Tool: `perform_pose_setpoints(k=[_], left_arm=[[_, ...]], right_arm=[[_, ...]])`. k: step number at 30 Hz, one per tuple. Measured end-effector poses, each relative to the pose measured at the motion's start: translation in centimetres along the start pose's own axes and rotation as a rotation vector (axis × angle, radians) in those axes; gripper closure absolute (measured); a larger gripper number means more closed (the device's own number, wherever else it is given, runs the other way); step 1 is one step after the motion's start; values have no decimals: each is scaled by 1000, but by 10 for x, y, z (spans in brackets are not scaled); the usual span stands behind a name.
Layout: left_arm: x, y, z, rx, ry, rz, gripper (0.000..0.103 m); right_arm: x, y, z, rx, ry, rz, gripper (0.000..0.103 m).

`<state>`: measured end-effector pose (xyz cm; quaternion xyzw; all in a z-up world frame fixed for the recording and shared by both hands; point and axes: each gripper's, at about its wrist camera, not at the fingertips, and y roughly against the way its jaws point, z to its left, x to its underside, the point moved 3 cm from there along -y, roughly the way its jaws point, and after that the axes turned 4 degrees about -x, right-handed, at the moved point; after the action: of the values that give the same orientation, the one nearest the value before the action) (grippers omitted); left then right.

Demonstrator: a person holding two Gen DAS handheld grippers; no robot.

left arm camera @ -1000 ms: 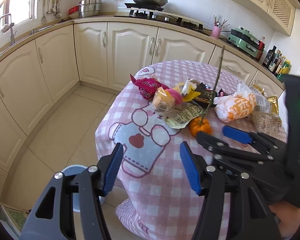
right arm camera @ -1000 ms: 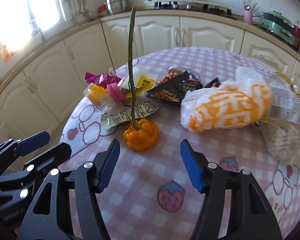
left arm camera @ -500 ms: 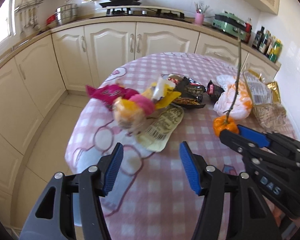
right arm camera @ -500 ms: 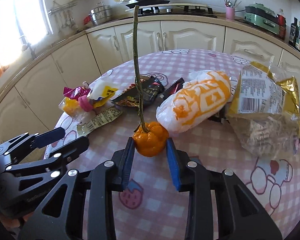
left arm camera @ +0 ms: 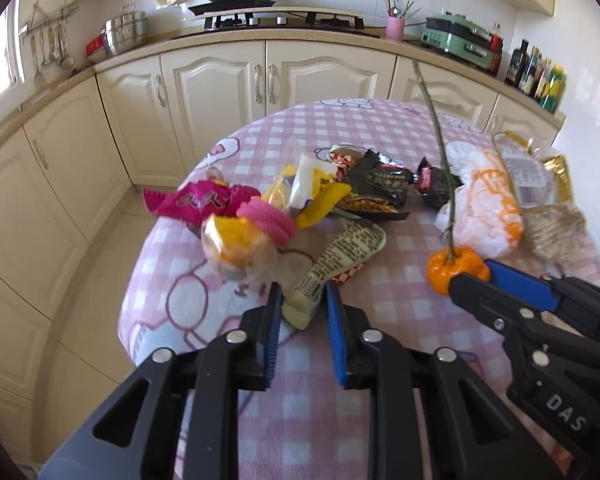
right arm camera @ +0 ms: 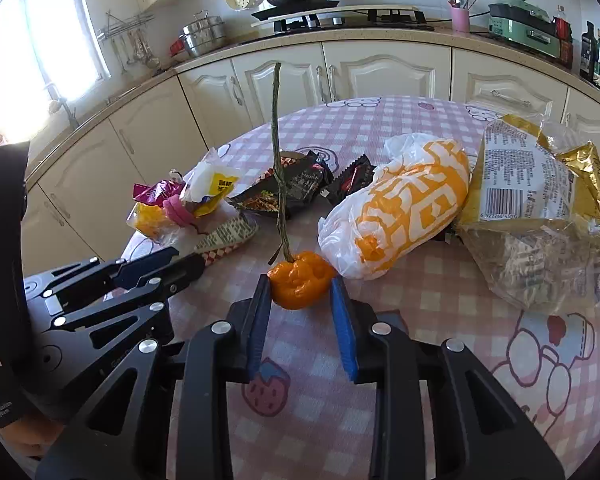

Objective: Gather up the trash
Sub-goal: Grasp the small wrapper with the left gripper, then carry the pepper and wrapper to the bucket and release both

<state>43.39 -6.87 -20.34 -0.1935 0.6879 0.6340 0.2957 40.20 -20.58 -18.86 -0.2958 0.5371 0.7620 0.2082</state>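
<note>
Trash [left arm camera: 363, 188] strewn over the checked table [right arm camera: 419, 320], from between the pads of both tongs to well beyond their tips; no bin anywhere in view.

At the left tongs [left arm camera: 301, 304]: closing now on the near end of a printed wrapper [left arm camera: 339, 252], pads already pinching its edges. Squeeze gently, just enough to buckle the flat film and trap it. Then lift straight up before swinging away, so as not to drag the scraps lying just ahead of the tips.

At the right tongs [right arm camera: 300, 296]: closing too, pads pressed on both flanks of a soft orange fruit [right arm camera: 300, 280], with a long stem [right arm camera: 278, 152] rising ahead of the tips. Grip firm but without crushing. Probably top-heavy, so keep level and mind the stem near the bag alongside.

Containers, left to right:
- Ahead and left of the left tongs, a clear pouch [left arm camera: 236, 240] with something yellow inside, neck cinched by a pink band [left arm camera: 266, 220].
- Just right of the right tongs and right against the fruit, a white-and-orange plastic bag [right arm camera: 403, 200], stuffed, contents hidden.
- Farther right, a clear-and-gold packet [right arm camera: 539, 208] showing pale dry crumbs or flakes, hard to tell which.
</note>
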Motion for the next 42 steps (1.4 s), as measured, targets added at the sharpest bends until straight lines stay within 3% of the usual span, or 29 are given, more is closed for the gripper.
perform_pose_setpoints(k=[9, 15, 21, 32, 42], left_arm=[[26, 43, 8, 72, 77, -31, 88], [43, 80, 29, 71, 121, -67, 88], [70, 109, 78, 29, 193, -88, 88], [128, 132, 202, -120, 394, -60, 88], [173, 92, 290, -222, 541, 63, 88]], right_arm=[[11, 23, 24, -22, 14, -19, 77], [17, 40, 55, -53, 48, -33, 77], [25, 40, 109, -123, 108, -20, 77], [49, -13, 234, -275, 233, 87, 77], [82, -91, 301, -316, 299, 218, 77]])
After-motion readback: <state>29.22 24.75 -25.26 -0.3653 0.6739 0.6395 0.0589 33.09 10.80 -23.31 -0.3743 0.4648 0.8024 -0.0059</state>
